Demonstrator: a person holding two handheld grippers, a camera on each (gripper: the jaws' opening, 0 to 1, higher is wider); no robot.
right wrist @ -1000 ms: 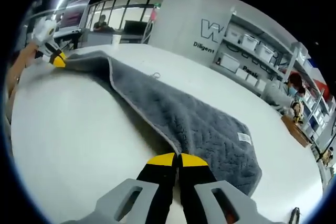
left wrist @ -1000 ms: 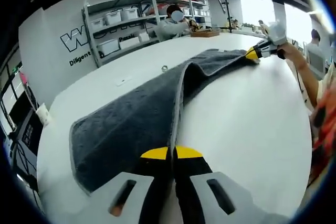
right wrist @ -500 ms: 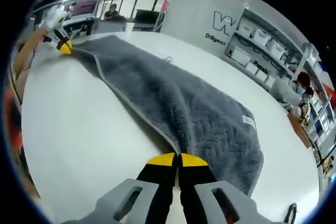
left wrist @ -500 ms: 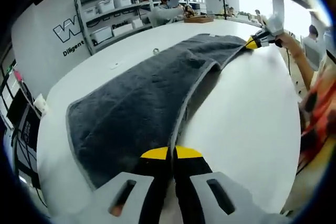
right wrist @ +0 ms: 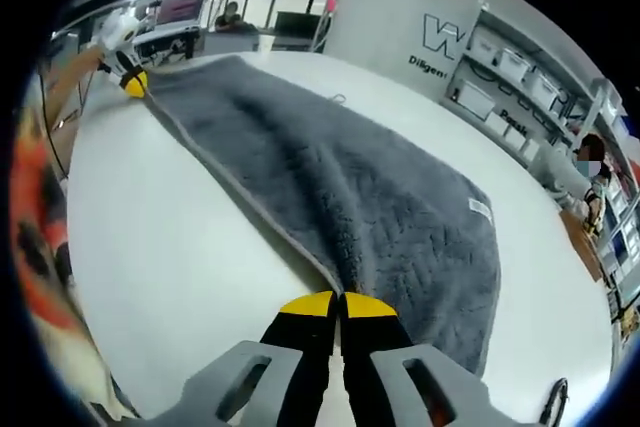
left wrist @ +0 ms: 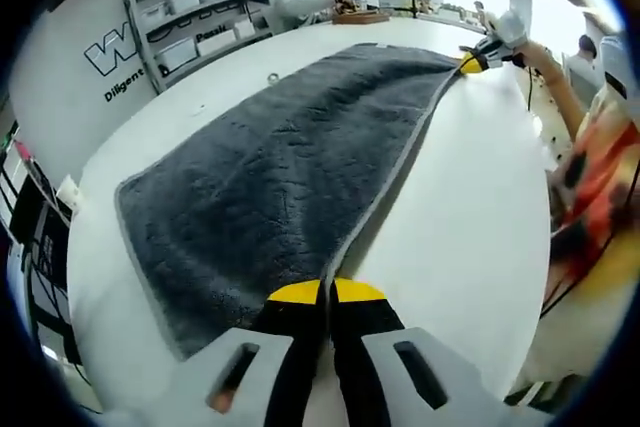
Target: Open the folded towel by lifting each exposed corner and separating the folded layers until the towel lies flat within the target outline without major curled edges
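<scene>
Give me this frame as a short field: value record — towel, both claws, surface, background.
towel: grey towel spread open on the table, near edge pulled straight between the two claws
left claw: left claw shut on the towel's near corner
right claw: right claw shut on the opposite corner of that edge
label: small white tag near the towel's far edge
surface: white table
target outline: cannot tell
background: shelves with bins
</scene>
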